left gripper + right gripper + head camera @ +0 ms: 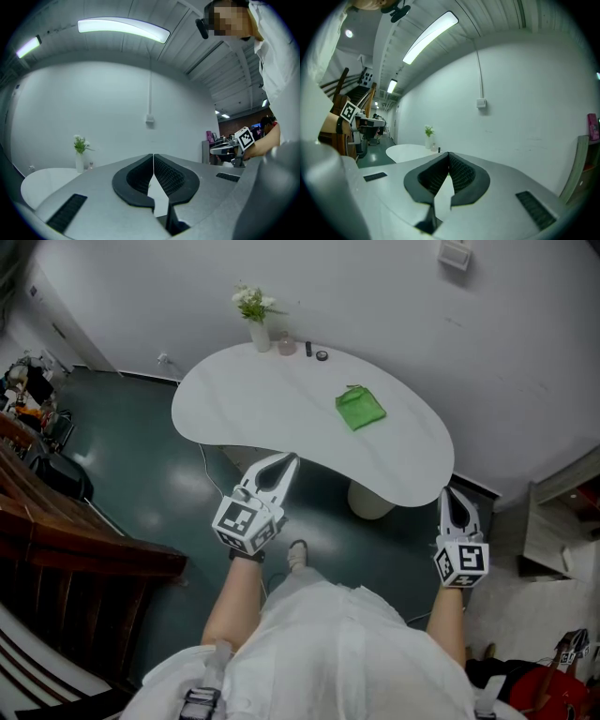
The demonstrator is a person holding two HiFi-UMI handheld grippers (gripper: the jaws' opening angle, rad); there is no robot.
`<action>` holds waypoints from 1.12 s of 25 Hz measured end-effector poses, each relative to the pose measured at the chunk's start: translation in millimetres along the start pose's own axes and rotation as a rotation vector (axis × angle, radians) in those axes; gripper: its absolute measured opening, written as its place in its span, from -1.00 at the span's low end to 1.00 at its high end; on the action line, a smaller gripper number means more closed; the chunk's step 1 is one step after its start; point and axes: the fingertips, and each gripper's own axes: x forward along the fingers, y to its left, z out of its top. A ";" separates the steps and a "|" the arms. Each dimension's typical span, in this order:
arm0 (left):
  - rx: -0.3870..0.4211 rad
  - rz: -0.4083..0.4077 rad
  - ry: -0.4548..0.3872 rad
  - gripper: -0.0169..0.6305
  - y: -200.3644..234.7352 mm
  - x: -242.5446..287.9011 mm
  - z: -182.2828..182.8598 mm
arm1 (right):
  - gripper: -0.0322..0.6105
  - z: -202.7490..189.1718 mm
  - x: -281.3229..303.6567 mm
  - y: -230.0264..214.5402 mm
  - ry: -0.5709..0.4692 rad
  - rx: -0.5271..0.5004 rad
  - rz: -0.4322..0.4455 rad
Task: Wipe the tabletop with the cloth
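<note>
A crumpled green cloth (360, 408) lies on the white kidney-shaped tabletop (281, 399), towards its right half. My left gripper (288, 461) hangs in front of the table's near edge, jaws together and nothing between them. My right gripper (452, 493) is off the table's right end, also shut and empty. In the left gripper view the jaws meet at their tips (153, 155) with the tabletop (44, 180) beyond. The right gripper view shows its tips touching (449, 153) and the table (410, 151) farther off. The cloth is hidden in both gripper views.
A white vase with flowers (257, 322), a small pink jar (287, 344) and two small dark items (322, 354) stand at the table's far edge by the wall. The table's white pedestal (369, 502) is below. Wooden stair rails (66, 549) are at left, shelving (553, 521) at right.
</note>
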 end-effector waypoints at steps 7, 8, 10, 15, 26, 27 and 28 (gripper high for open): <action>-0.023 0.035 0.016 -0.89 44.4 -9.2 -9.9 | -0.88 1.3 40.5 23.4 0.016 0.005 0.027; -0.026 0.039 0.018 -0.89 53.0 -9.5 -10.8 | -0.88 2.2 48.7 27.1 0.017 0.004 0.030; -0.029 0.048 0.023 -0.89 72.1 -9.1 -12.0 | -0.88 4.7 66.8 34.5 0.021 0.004 0.036; -0.036 0.067 0.024 -0.89 130.4 -6.0 -11.0 | -0.88 14.3 118.7 53.9 0.024 0.006 0.039; -0.039 0.058 0.001 -0.89 238.4 -6.3 -10.0 | -0.88 32.6 210.8 105.2 0.018 -0.014 0.035; -0.040 0.051 0.004 -0.89 242.7 -4.8 -11.3 | -0.88 32.4 214.6 107.6 0.020 -0.012 0.032; -0.043 0.045 0.005 -0.89 246.7 -2.7 -12.3 | -0.88 32.0 218.4 109.5 0.022 -0.011 0.029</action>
